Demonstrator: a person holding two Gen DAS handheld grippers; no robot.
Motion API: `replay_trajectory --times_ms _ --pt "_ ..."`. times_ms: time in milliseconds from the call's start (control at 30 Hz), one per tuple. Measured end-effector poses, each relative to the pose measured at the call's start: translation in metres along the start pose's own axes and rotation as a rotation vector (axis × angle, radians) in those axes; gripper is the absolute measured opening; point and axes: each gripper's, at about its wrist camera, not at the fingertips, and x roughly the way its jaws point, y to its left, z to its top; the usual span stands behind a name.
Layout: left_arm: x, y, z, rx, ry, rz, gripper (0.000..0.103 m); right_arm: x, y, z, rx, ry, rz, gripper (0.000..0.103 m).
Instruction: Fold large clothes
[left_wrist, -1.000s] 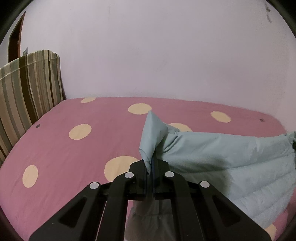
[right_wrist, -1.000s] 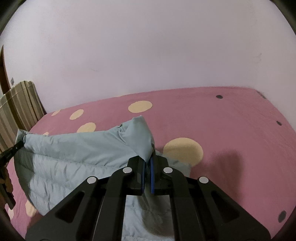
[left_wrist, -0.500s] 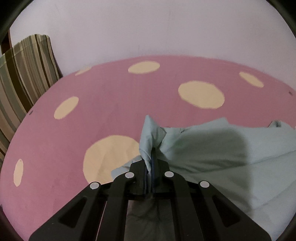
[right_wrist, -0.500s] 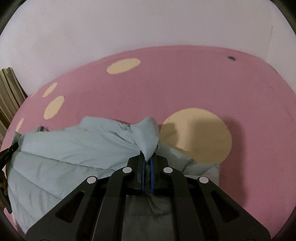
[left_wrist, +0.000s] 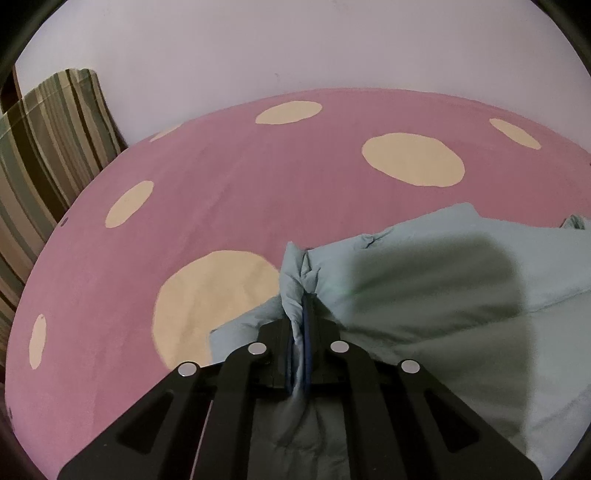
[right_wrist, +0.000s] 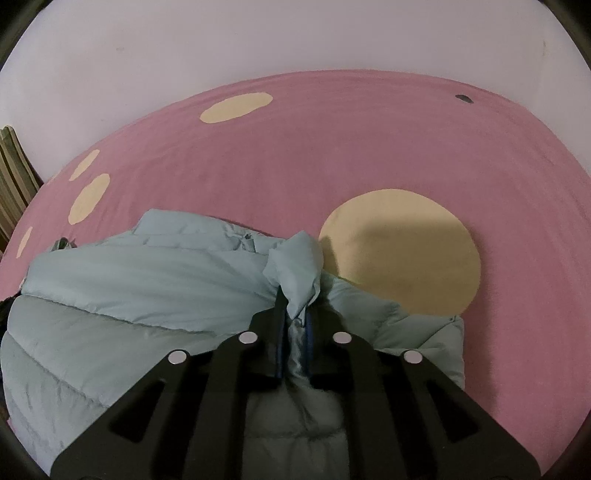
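— Pale blue-green quilted fabric, that's the jacket (left_wrist: 443, 295); it lies spread on the pink bed (left_wrist: 221, 192) with the cream dots. Where do the tongs stand?

— Each pair is pressed together on a bunched corner of it. The left tongs (left_wrist: 301, 325) pinch a fold at the jacket's left edge, the right tongs (right_wrist: 295, 321) a puffed tuft at its right edge (right_wrist: 295, 266).

— What can't you make out?

— The black frames cover the cloth nearest each camera, and a broad shadow darkens the middle in the left view. A small grey scrap (right_wrist: 64, 244) at the far edge may be a cuff or lining; hard to tell.

— And against a second ago?

— Then the jacket hung stretched in the air between the two; now it's lowered and rests on the bed, both grips unchanged. The striped cushion (left_wrist: 48, 147) stays at the left.
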Motion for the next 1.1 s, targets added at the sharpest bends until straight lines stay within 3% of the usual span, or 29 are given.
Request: replay_trajectory --times_ms 67,133,233,300,400,533,700,867,1033,1100 --pt "-0.018 0.007 0.002 -0.032 -0.008 -0.02 0.006 -0.016 0.002 0.003 0.016 -0.015 0.003 0.031" --pt "-0.041 0.006 0.005 -0.05 -0.05 -0.034 0.007 -0.037 0.009 0.004 0.025 -0.066 0.013 0.032" --pt "-0.073 -0.016 0.009 -0.044 -0.111 -0.112 0.023 -0.057 0.036 0.006 0.005 -0.099 0.076 0.032" --pt "-0.085 -0.043 0.009 -0.026 -0.115 -0.19 0.024 -0.059 0.063 0.005 -0.025 -0.093 0.13 0.032" --pt "-0.084 -0.076 0.006 0.003 -0.104 -0.247 0.024 -0.049 0.101 0.004 -0.097 -0.079 0.153 0.032" --pt "-0.058 -0.104 -0.004 0.012 -0.059 -0.244 0.024 -0.025 0.125 -0.005 -0.147 -0.039 0.153 0.033" --pt "-0.029 -0.114 -0.015 0.03 -0.028 -0.212 0.024 0.013 0.125 -0.017 -0.133 0.019 0.133 0.04" --pt "-0.014 -0.122 -0.021 0.043 -0.04 -0.187 0.024 0.021 0.128 -0.024 -0.148 -0.013 0.105 0.04" --pt "-0.026 -0.121 -0.016 0.065 -0.05 -0.164 0.024 0.01 0.131 -0.021 -0.157 -0.041 0.09 0.041" --pt "-0.044 -0.111 -0.015 0.047 -0.063 -0.168 0.025 -0.008 0.126 -0.021 -0.14 -0.052 0.101 0.046"
